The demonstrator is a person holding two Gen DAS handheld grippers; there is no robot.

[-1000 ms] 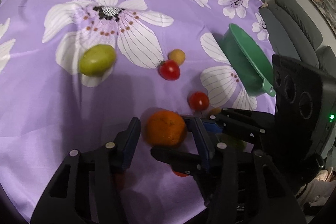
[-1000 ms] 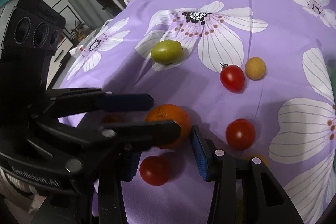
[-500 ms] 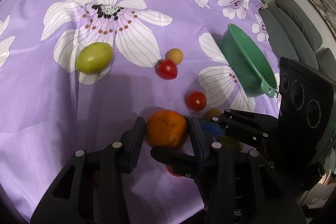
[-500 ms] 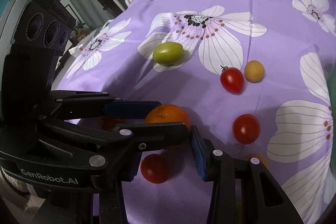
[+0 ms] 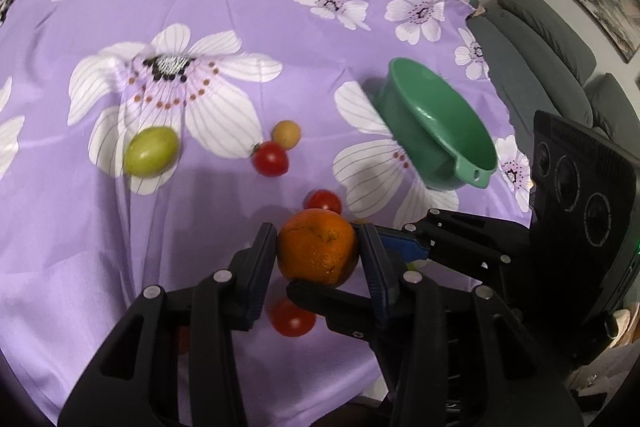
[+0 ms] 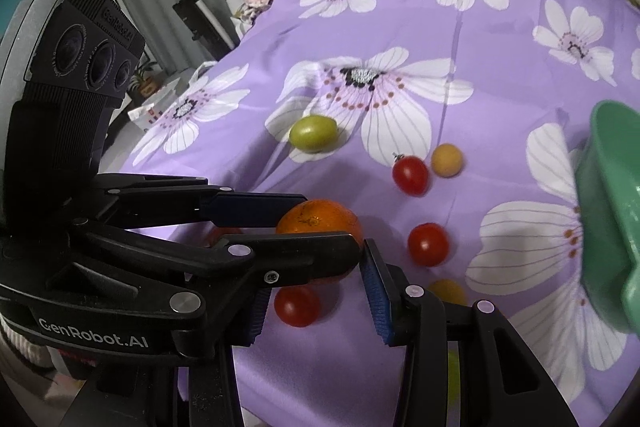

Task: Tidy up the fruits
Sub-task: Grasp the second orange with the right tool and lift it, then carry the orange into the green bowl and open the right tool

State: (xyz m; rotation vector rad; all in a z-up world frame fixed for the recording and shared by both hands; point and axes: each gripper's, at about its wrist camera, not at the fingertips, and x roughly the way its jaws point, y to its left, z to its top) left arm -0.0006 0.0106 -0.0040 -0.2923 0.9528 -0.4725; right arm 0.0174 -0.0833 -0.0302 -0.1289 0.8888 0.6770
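My left gripper is shut on the orange and holds it a little above the cloth; it also shows in the right wrist view. My right gripper is open and empty, crossing just under the left one, with a red tomato between its fingers on the cloth. A green bowl sits tilted to the right. Loose on the purple flowered cloth lie a green fruit, red tomatoes and a small yellow fruit.
The cloth drops off at the near edge and at the right, where grey armchairs stand. A small yellow fruit lies near my right gripper's right finger. A stand and furniture are behind the table's left side.
My left gripper has closed on the orange and lifted it off the cloth, moving toward the bowl. The right gripper stays open below it.
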